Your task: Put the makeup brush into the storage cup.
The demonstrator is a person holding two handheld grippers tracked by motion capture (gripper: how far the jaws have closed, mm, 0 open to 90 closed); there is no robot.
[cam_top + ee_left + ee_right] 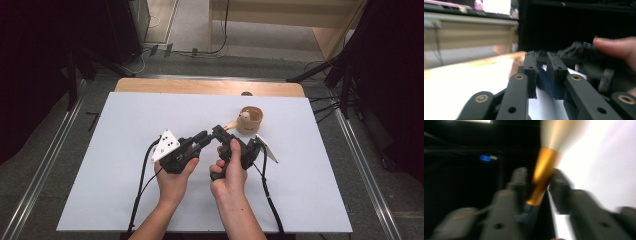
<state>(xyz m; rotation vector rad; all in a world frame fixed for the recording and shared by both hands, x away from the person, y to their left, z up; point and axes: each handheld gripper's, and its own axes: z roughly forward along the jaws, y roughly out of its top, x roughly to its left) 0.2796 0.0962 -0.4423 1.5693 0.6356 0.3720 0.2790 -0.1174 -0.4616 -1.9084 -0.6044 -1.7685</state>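
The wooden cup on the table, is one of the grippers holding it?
No, the wooden cup stands alone on the white table, beyond both grippers, which meet nearer the person.

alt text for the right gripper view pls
The right hand-held gripper has its two black jaws closed on a brush's gold metal ferrule, whose pale bristles fan out blurred above, against a bright white table.

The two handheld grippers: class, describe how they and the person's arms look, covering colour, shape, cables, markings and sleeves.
Both grippers, left gripper and right gripper, are black, with jointed linkage bars, brass-coloured pivot pins and blocky jaws. Each carries a pale three-cornered plate; the left plate bears black dots. A black cable trails from each. The forearms are bare, with no sleeves in view.
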